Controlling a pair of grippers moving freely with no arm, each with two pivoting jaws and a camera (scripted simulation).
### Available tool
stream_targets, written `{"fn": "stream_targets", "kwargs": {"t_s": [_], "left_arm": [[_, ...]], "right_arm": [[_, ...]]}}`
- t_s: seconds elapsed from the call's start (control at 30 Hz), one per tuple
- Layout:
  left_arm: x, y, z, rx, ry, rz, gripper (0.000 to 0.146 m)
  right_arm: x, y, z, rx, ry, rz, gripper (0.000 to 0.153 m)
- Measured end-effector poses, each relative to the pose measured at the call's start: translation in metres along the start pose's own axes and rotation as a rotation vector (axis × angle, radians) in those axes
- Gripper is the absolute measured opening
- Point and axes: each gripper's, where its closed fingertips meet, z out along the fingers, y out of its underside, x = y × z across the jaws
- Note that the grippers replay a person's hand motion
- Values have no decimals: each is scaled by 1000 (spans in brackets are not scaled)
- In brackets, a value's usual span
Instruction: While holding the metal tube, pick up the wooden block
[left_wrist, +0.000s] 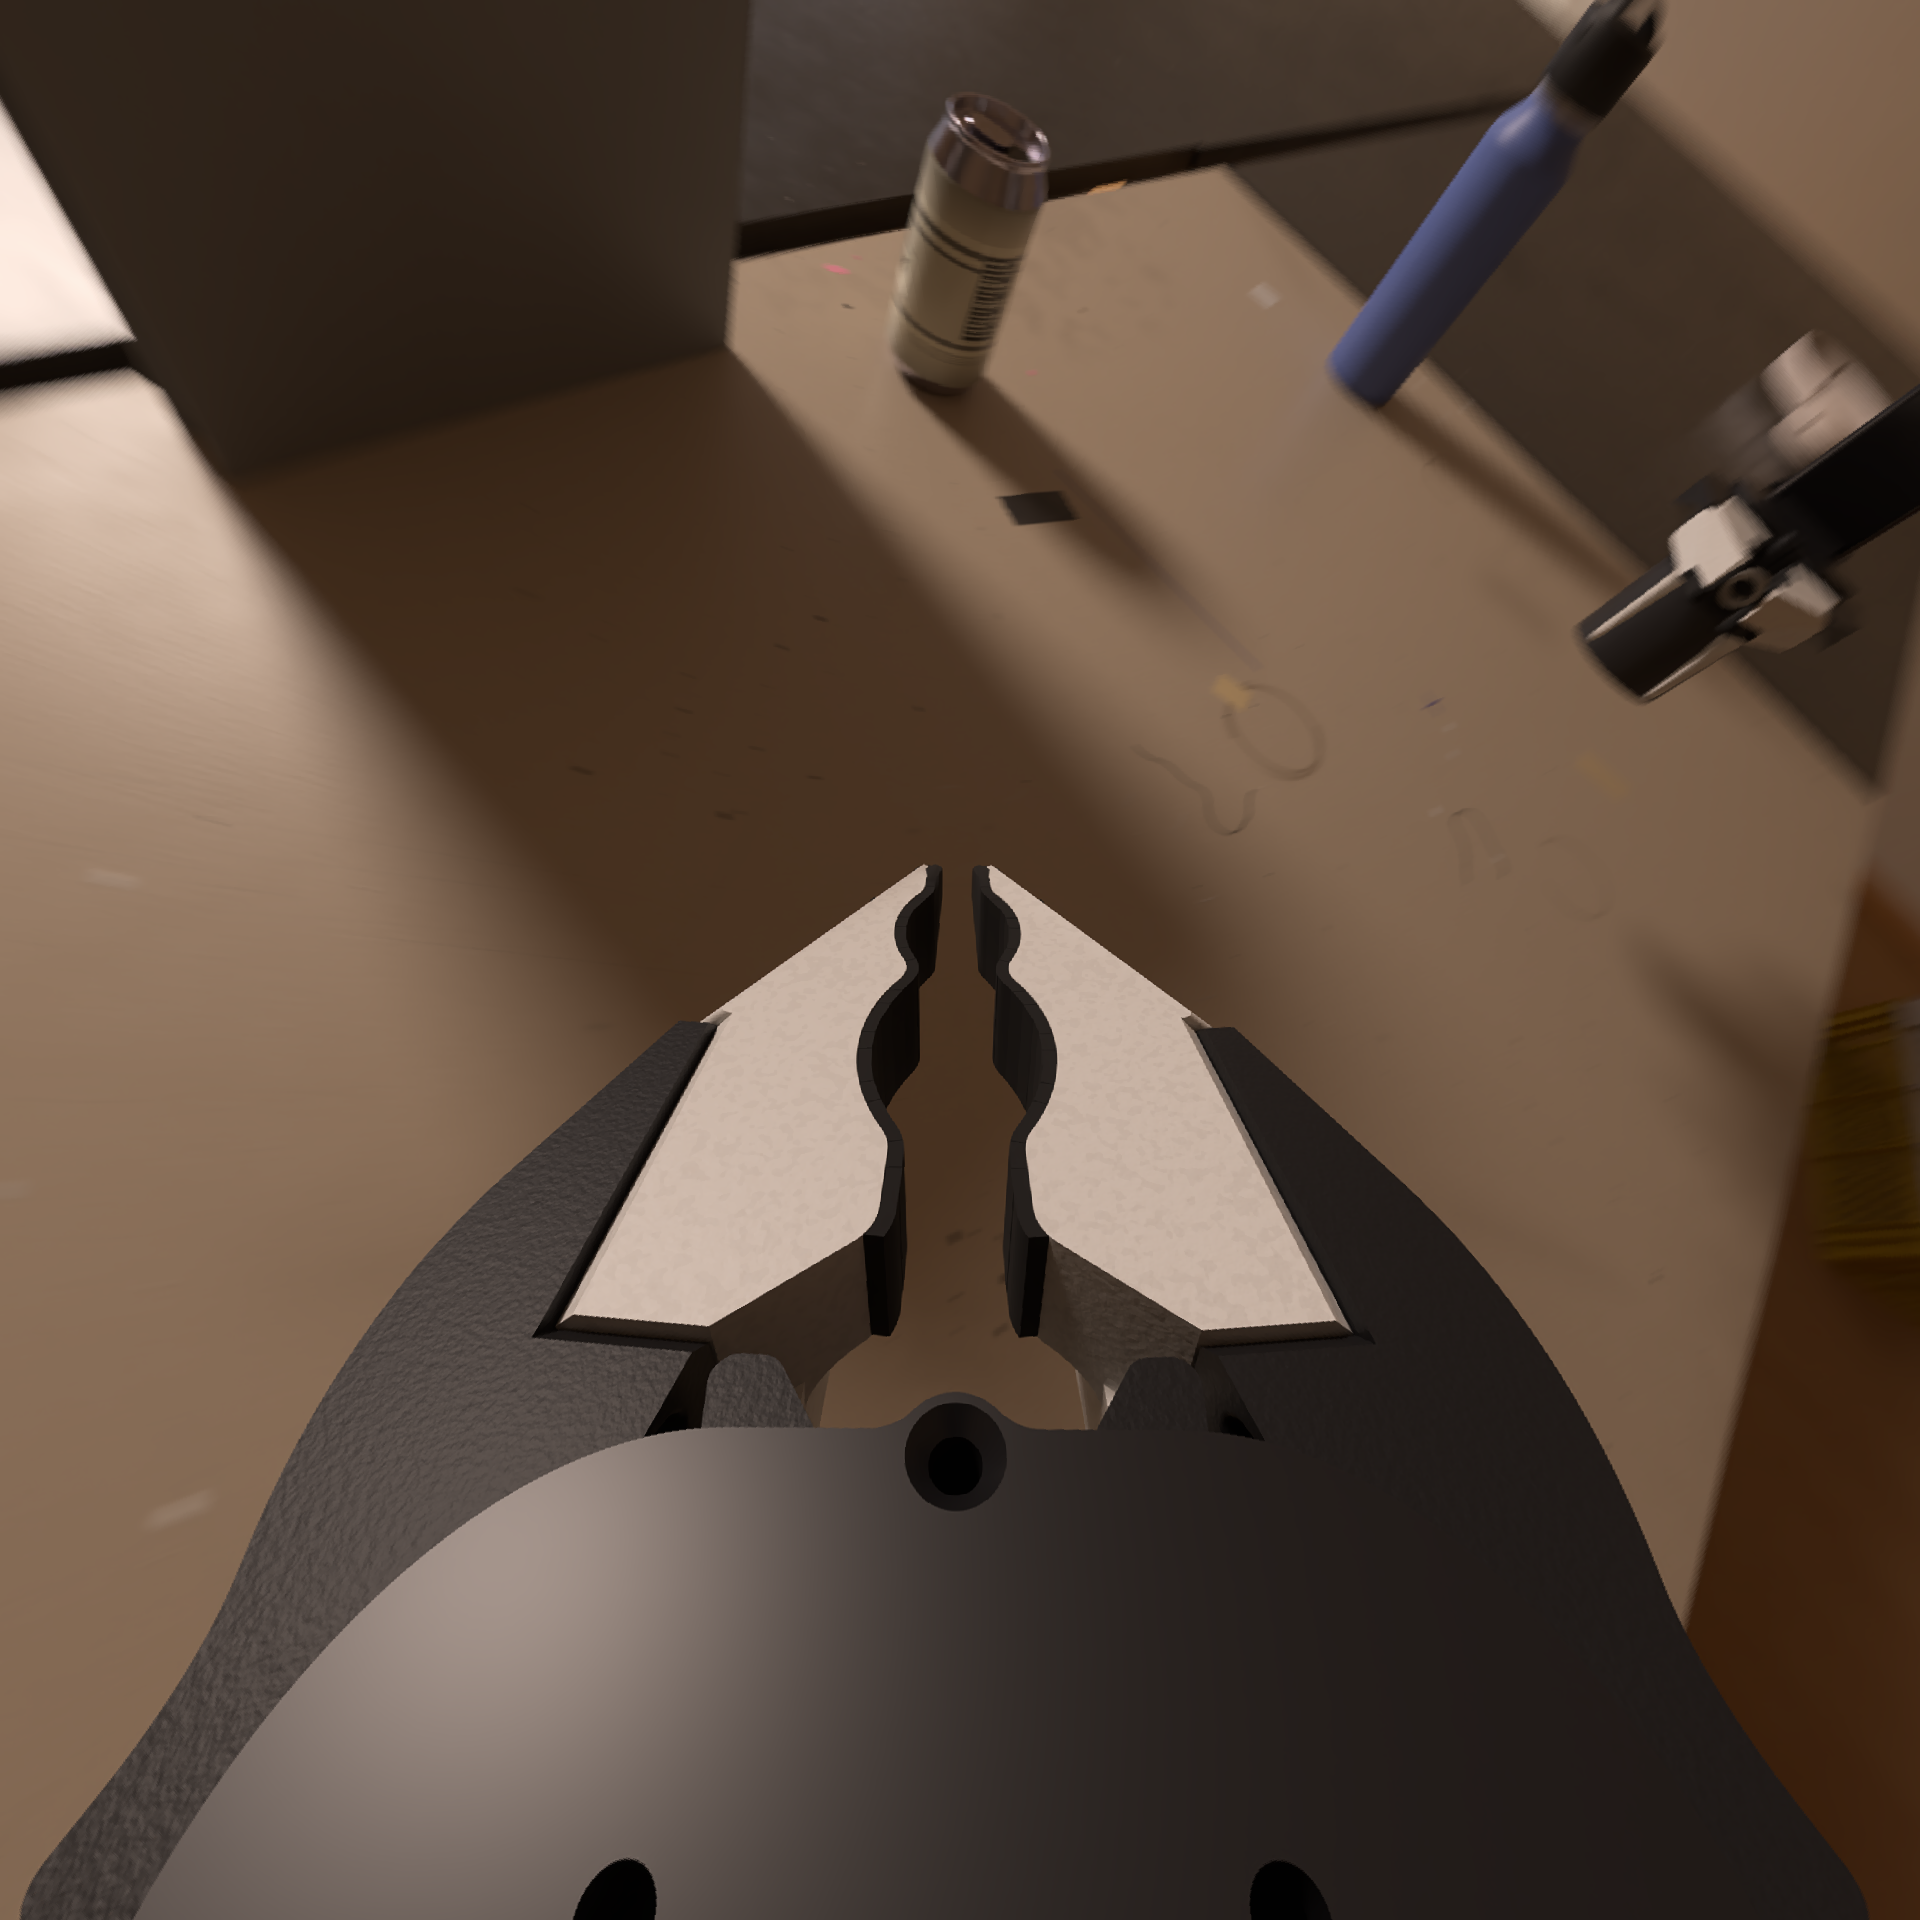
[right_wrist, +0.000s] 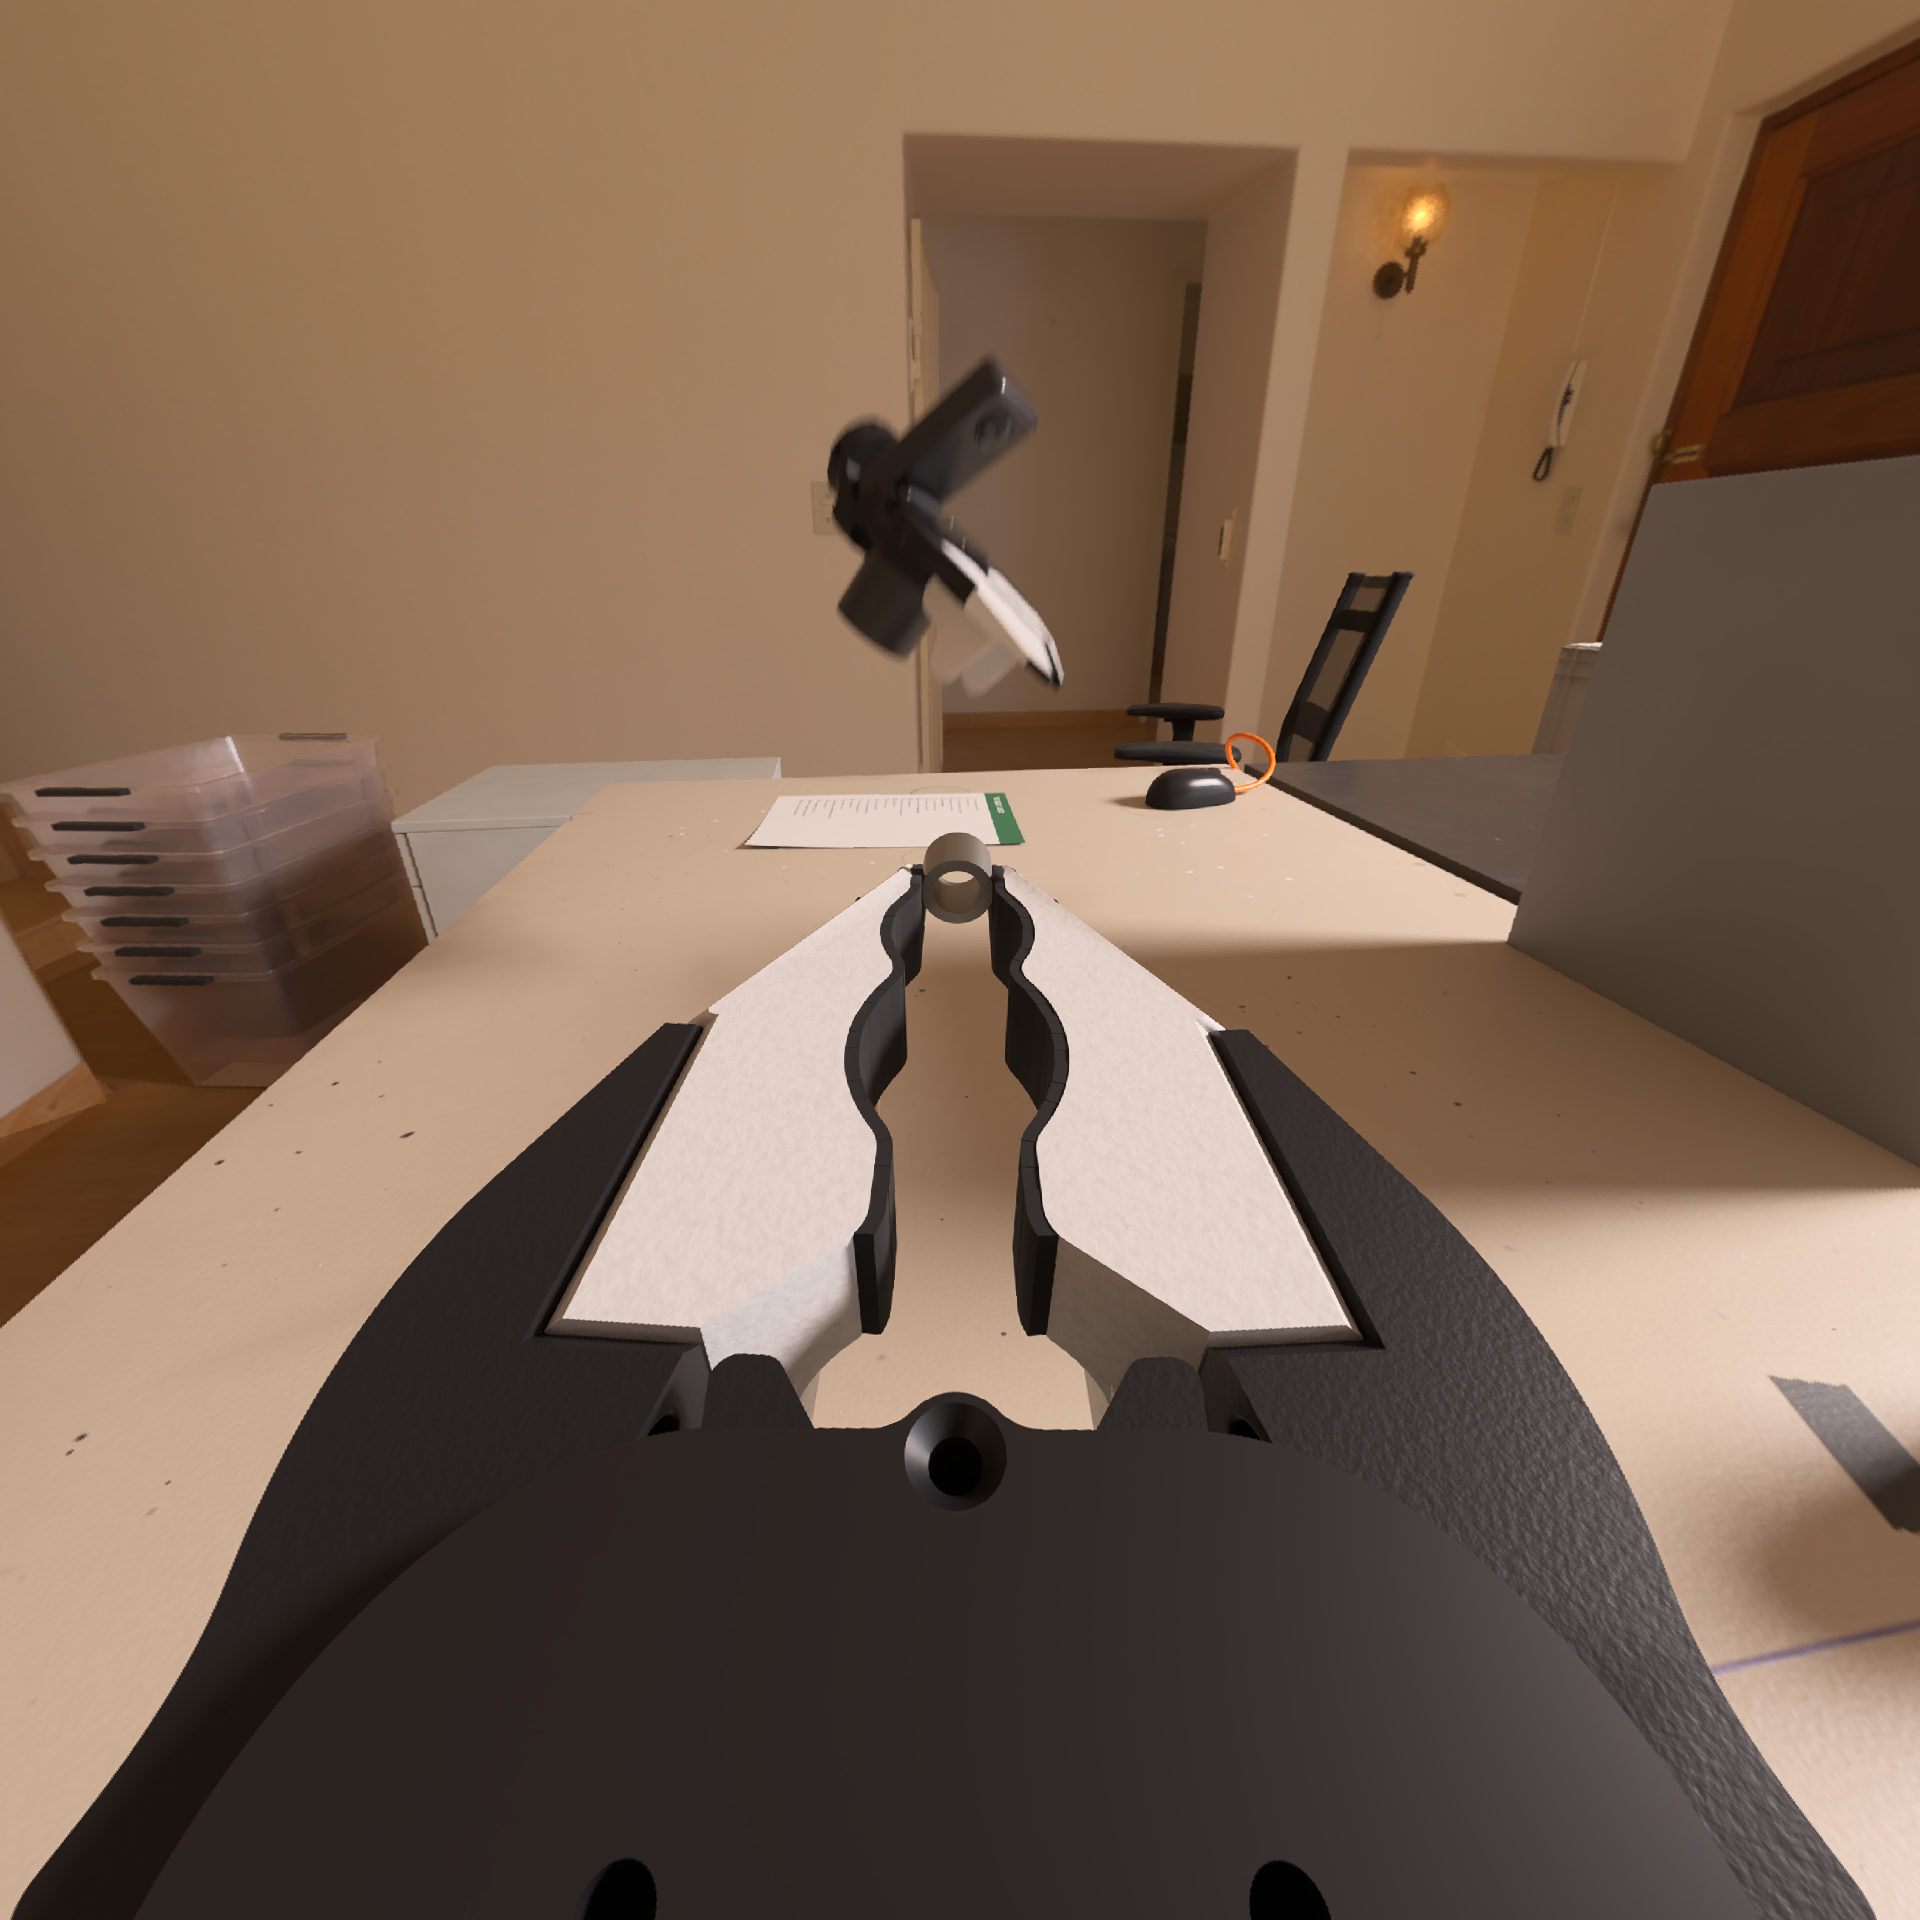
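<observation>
My right gripper (right_wrist: 957, 883) is shut on a short grey metal tube (right_wrist: 957, 891), pinched across its sides at the very fingertips, its open end facing the camera, low over the beige table (right_wrist: 1299, 1039). My left gripper (left_wrist: 957, 883) hangs over the table with its jaws nearly together and nothing between them. It also shows blurred in the air in the right wrist view (right_wrist: 1039, 649). Part of the right gripper's body (left_wrist: 1725, 571) shows blurred at the right edge of the left wrist view. No wooden block shows in either view.
A pale can (left_wrist: 971, 239) and a blue bottle (left_wrist: 1455, 229) stand on the table beyond a grey box (left_wrist: 416, 260). A paper sheet (right_wrist: 883, 821), black mouse (right_wrist: 1190, 790), orange band (right_wrist: 1247, 750) and grey partition (right_wrist: 1714, 779) lie ahead; clear trays (right_wrist: 208, 883) stand off the left.
</observation>
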Motion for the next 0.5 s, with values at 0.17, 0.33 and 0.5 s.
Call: {"fn": "stream_targets", "kwargs": {"t_s": [0.17, 0.33, 0.5], "left_arm": [[27, 71, 73, 98, 146, -232, 6], [39, 99, 102, 140, 133, -236, 6], [38, 102, 98, 109, -47, 187, 17]], "right_arm": [[6, -7, -11, 41, 18, 11, 11], [8, -8, -16, 62, 15, 32, 11], [9, -4, -15, 54, 6, 42, 11]]}}
